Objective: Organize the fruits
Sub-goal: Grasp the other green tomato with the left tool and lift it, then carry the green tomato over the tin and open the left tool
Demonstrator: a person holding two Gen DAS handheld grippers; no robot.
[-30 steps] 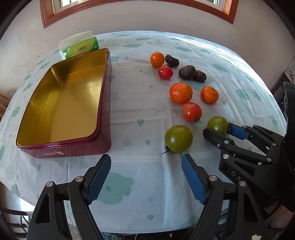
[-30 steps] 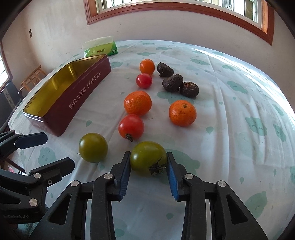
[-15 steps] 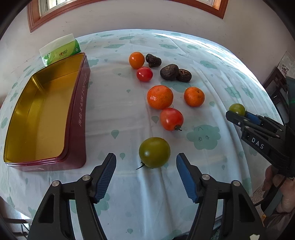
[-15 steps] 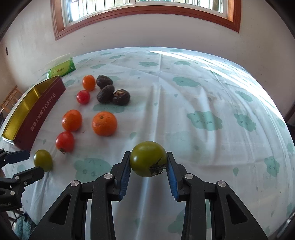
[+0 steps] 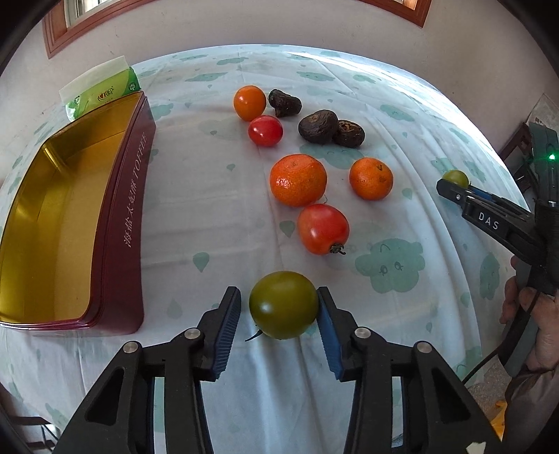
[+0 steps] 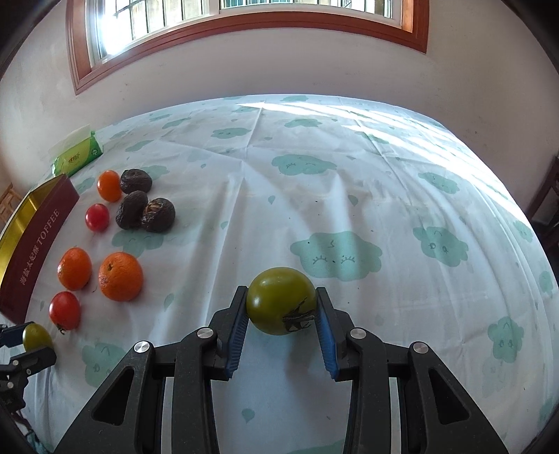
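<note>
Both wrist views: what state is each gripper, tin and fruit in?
Left gripper: jaws just closing around the left green tomato, one pad not touching.
Right gripper: shut on the right green tomato.
Toffee tin: lidless, empty.
Dark fruits: wrinkled.

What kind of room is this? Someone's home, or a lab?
Most likely a home, perhaps a dining room. A table under a cloud-print cloth holds loose oranges and tomatoes, a toffee tin and a tissue pack. Behind it are a plain plastered wall and a wood-framed window.
</note>
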